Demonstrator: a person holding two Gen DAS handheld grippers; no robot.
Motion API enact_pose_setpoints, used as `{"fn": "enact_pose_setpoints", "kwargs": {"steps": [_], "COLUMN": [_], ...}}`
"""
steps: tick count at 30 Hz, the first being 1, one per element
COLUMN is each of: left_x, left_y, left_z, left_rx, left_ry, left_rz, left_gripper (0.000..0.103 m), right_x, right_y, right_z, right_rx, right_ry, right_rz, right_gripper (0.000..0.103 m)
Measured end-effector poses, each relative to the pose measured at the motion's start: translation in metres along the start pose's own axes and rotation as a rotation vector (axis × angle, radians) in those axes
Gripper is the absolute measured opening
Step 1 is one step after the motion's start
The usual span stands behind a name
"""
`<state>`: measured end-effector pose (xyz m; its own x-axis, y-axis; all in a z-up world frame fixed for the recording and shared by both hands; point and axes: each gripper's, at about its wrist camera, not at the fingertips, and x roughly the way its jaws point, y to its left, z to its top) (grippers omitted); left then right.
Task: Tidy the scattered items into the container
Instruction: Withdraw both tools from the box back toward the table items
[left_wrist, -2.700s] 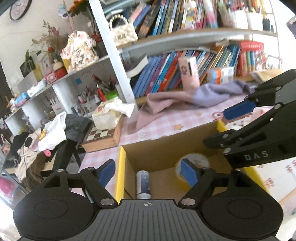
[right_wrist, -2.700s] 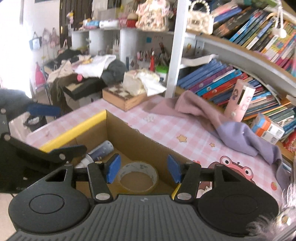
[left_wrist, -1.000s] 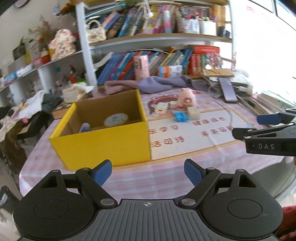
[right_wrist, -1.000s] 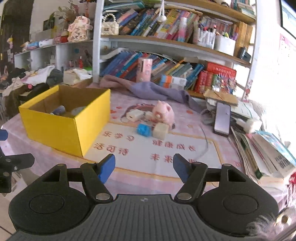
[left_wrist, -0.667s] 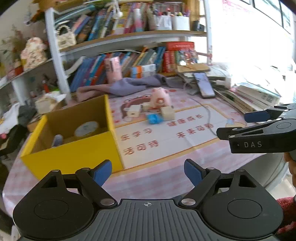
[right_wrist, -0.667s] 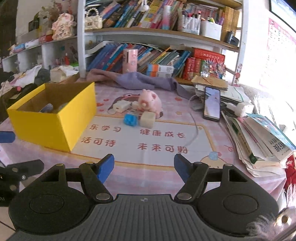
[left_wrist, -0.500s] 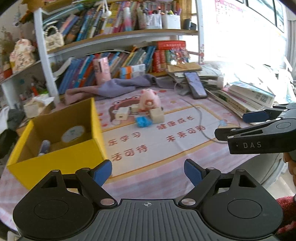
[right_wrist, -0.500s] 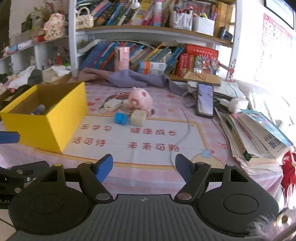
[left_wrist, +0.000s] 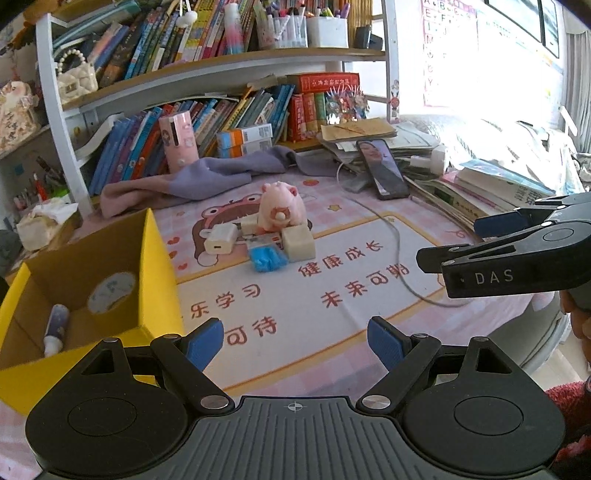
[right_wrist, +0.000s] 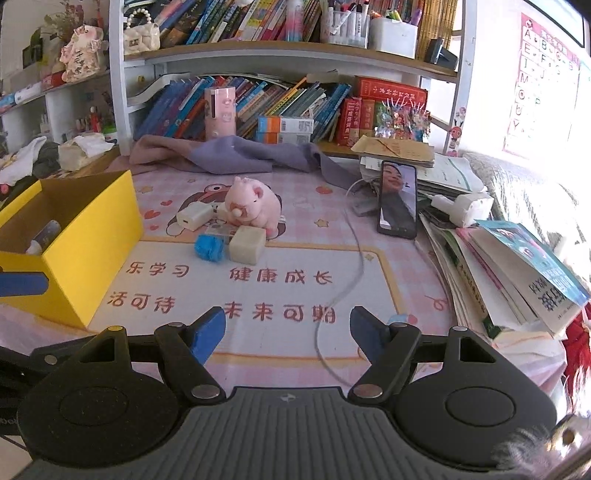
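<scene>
A yellow cardboard box (left_wrist: 162, 273) (right_wrist: 107, 225) stands at the table's left, holding a tape roll (left_wrist: 110, 291) and a small bottle (left_wrist: 55, 328). In the middle lie a pink pig toy (left_wrist: 279, 212) (right_wrist: 253, 205), a white charger (left_wrist: 219, 238) (right_wrist: 194, 216), a cream cube (left_wrist: 299, 243) (right_wrist: 247, 243) and a blue crumpled item (left_wrist: 266, 258) (right_wrist: 208, 247). My left gripper (left_wrist: 295, 339) is open and empty, near the front edge. My right gripper (right_wrist: 288, 330) is open and empty, also back from the items; it shows at the right of the left wrist view (left_wrist: 517, 254).
A purple cloth (right_wrist: 236, 153) lies at the back before the bookshelf (right_wrist: 258, 55). A phone (right_wrist: 397, 197) leans on stacked books (right_wrist: 517, 258) at the right. A white cable (right_wrist: 351, 273) runs across the printed mat (right_wrist: 258, 288).
Both grippers have pulled back from over the box and swung right; the scattered items in the middle now face them. Both stay open.
</scene>
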<state>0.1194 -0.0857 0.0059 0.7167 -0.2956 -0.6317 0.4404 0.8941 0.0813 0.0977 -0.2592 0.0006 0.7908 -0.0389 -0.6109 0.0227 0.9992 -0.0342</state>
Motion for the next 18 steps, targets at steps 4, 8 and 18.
{"fn": "enact_pose_setpoints", "kwargs": {"steps": [4, 8, 18], "left_x": [0.019, 0.037, 0.088], "left_y": [-0.003, -0.006, -0.017], "left_z": [0.014, 0.031, 0.067], "left_rx": [-0.003, -0.023, -0.098], "left_ry": [0.015, 0.026, 0.092], "left_rz": [0.001, 0.009, 0.064], "left_gripper": [0.087, 0.087, 0.083], "right_x": [0.018, 0.036, 0.087], "right_y": [-0.008, -0.02, -0.051], "right_z": [0.012, 0.028, 0.067], "right_rx": [-0.011, -0.029, -0.103], "right_ry": [0.007, 0.016, 0.048], "right_rz": [0.017, 0.035, 0.152], "right_gripper": [0.073, 0.073, 0.073]}}
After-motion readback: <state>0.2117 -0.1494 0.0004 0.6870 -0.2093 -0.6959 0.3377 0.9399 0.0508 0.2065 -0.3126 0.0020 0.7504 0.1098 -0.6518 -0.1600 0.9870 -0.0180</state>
